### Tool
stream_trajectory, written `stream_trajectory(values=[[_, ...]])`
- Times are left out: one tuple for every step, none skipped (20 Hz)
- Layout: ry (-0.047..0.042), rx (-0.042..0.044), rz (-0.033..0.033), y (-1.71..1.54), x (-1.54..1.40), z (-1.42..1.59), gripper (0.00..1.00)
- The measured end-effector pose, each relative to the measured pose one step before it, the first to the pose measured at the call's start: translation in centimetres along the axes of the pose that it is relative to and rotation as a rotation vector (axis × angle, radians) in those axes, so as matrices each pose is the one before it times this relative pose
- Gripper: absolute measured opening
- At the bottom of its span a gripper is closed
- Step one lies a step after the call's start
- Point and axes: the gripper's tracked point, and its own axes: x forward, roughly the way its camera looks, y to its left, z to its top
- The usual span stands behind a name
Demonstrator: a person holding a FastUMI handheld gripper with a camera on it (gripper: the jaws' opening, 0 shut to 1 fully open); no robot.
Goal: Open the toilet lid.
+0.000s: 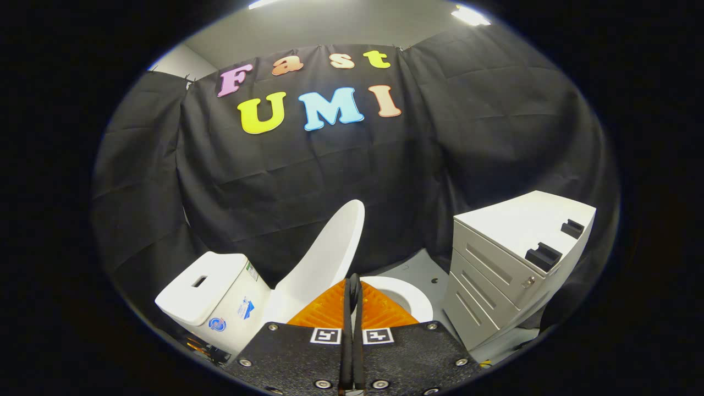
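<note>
A white toilet stands just ahead of my fingers. Its lid (pixel 330 250) is raised and leans back towards the tank (pixel 206 291) on the left. The seat ring (pixel 404 294) lies flat beyond my fingertips, partly hidden by them. My gripper (pixel 352 281) is shut, the two fingers pressed together with nothing between them. It sits in front of the lid's lower part, apart from it.
A white drawer cabinet (pixel 506 269) with several drawers stands to the right of the toilet, with two dark blocks (pixel 543 256) on its top. Grey floor (pixel 418 267) shows between toilet and cabinet. Black cloth walls close in behind and at both sides.
</note>
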Motion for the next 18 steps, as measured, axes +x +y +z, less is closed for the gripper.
stream_trajectory(values=[[0.00037,-0.00694,-0.00032,0.067,-0.043,0.066,0.00],[-0.00092,-0.01494,-0.00009,0.197,-0.127,0.157,0.00],[-0.00397,-0.02059,0.00132,0.322,-0.098,0.150,0.00],[-0.00609,-0.01919,0.00035,0.363,-0.034,0.296,0.00],[-0.00471,-0.01489,0.00046,0.439,-0.140,0.179,0.00],[-0.00513,-0.01612,0.00151,0.358,-0.072,0.233,0.00],[-0.00753,-0.01569,0.00299,0.297,-0.110,0.160,0.00],[-0.00167,-0.01125,0.00180,0.276,-0.063,0.221,0.00],[-0.00155,-0.00860,0.00041,0.230,-0.076,0.109,0.00],[-0.00002,-0.00204,-0.00121,0.179,-0.042,0.172,0.00],[-0.00240,-0.00059,0.00049,0.307,0.011,0.214,0.00],[0.00028,0.00218,-0.00041,0.153,-0.078,0.142,0.00],[-0.00062,0.00339,-0.00039,0.240,-0.073,0.109,0.00],[-0.00429,-0.00737,0.00345,0.356,-0.063,0.313,0.00],[-0.00606,-0.01603,0.00105,0.180,-0.043,0.160,0.00],[-0.00674,-0.01828,-0.00496,0.204,-0.007,0.244,0.00],[0.00100,-0.01105,-0.00706,0.244,-0.042,0.040,0.00],[0.00026,-0.00167,-0.00527,0.461,-0.079,0.253,0.00]])
